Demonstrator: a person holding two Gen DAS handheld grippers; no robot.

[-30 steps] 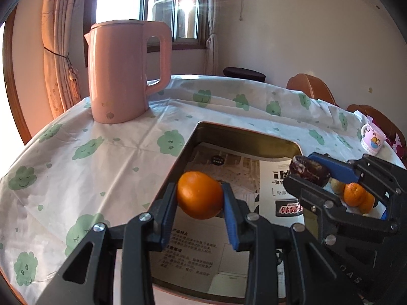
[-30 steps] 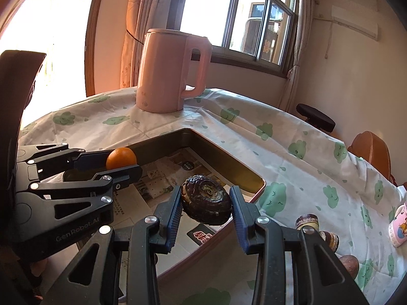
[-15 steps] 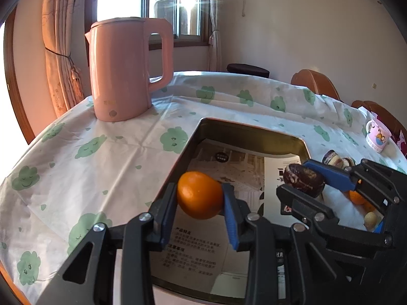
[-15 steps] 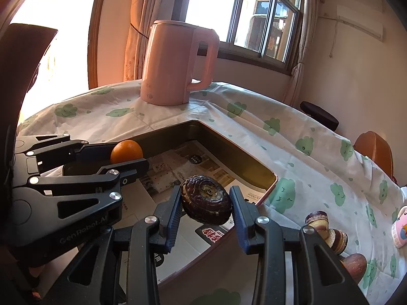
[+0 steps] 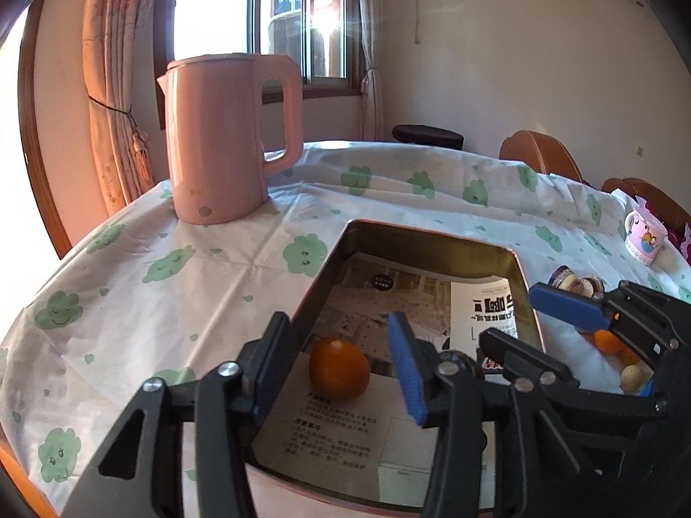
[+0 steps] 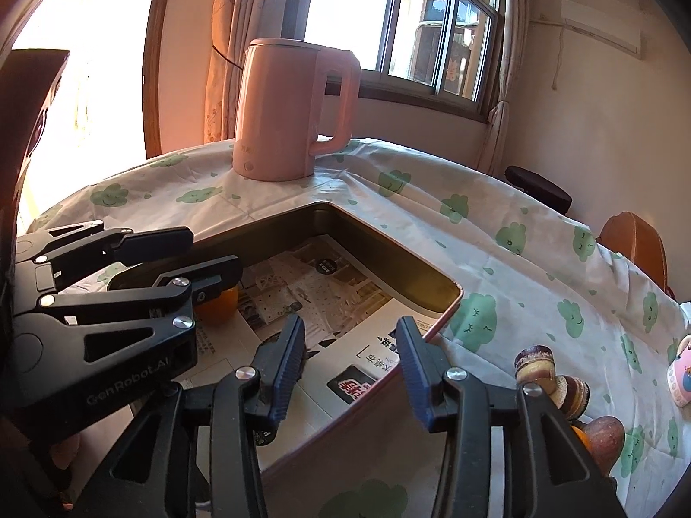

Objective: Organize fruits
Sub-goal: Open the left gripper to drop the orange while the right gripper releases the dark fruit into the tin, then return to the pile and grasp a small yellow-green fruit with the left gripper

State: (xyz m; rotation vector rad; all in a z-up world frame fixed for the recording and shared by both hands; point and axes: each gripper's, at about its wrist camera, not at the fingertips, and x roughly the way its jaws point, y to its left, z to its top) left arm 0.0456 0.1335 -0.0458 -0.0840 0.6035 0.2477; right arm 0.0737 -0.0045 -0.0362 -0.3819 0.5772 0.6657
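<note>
An orange (image 5: pixel 339 367) lies on the newspaper lining of a rectangular metal tray (image 5: pixel 432 239). My left gripper (image 5: pixel 337 358) is open, its jaws either side of the orange without touching it. In the right wrist view the orange (image 6: pixel 220 304) shows partly behind the left gripper. My right gripper (image 6: pixel 350 358) is open and empty over the tray's (image 6: pixel 388 250) near right part. The dark brown fruit it held is mostly hidden behind its left finger (image 6: pixel 280 362). In the left wrist view the right gripper (image 5: pixel 540 323) stands at the right.
A pink kettle (image 5: pixel 224 138) stands on the green-printed tablecloth behind the tray. More fruits (image 5: pixel 613 345) lie on the cloth right of the tray, with small cakes (image 6: pixel 548 375) and a brown fruit (image 6: pixel 604 436). A patterned mug (image 5: pixel 645 237) sits far right. Wooden chairs (image 6: pixel 635 250) ring the table.
Both grippers have opened. The orange has dropped from the left gripper onto the tray lining. The dark fruit has left the right gripper's jaws.
</note>
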